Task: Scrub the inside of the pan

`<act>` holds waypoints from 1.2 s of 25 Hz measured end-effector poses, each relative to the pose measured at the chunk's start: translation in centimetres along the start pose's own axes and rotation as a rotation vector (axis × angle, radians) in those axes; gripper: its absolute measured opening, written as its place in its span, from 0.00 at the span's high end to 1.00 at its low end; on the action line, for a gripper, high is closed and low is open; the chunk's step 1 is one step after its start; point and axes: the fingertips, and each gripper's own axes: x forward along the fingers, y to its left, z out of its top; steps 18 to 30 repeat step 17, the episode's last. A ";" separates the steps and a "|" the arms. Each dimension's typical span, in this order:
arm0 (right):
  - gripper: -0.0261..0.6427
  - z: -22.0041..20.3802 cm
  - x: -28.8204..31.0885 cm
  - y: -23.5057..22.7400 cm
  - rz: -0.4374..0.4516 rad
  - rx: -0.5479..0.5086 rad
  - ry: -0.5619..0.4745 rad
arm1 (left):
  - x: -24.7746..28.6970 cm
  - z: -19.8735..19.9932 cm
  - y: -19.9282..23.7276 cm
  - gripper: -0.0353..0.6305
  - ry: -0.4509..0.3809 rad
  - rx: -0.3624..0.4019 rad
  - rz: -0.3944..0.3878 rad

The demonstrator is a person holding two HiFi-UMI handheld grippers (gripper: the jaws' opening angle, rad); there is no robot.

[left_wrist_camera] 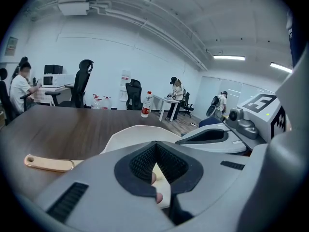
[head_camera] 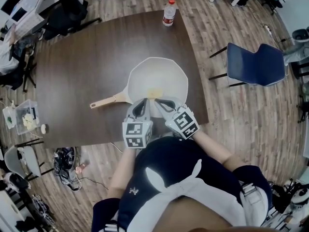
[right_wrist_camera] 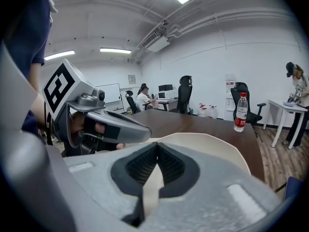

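A cream-white round frying pan sits on the dark brown wooden table, close to the table edge nearest the person. Its pale wooden handle points out to the pan's left.

Both grippers are at the pan's near rim, side by side and reaching slightly over it. The left gripper is by the rim where the handle joins. Its jaws are closed tip to tip, and nothing shows between the black ribbed pads. The right gripper is just to the right of it over the same rim. Its jaws are also pressed together and hold nothing.

A small pale yellow patch lies on the pan's floor just beyond the two gripper tips, too blurred to identify.

A clear plastic bottle with a red cap and label stands upright well beyond the pan, at the table's far edge. A blue chair stands on the plank floor off to the pan's right
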 end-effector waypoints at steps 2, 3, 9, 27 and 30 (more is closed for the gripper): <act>0.96 0.0 -0.1 0.1 0.003 0.002 0.002 | 0.1 -0.1 -0.2 0.94 0.009 0.000 -0.003; 0.96 0.0 -0.1 0.1 0.004 0.003 0.003 | 0.1 -0.1 -0.3 0.94 0.012 0.001 -0.003; 0.96 0.0 -0.1 0.0 0.005 0.014 0.009 | 0.2 -0.4 -0.4 0.94 0.034 -0.004 -0.008; 0.96 -1.0 -0.1 0.2 0.008 0.022 0.027 | 0.4 -1.1 -0.5 0.94 0.045 -0.001 -0.005; 0.96 -1.0 -0.1 0.2 0.008 0.022 0.027 | 0.4 -1.1 -0.5 0.94 0.045 -0.001 -0.005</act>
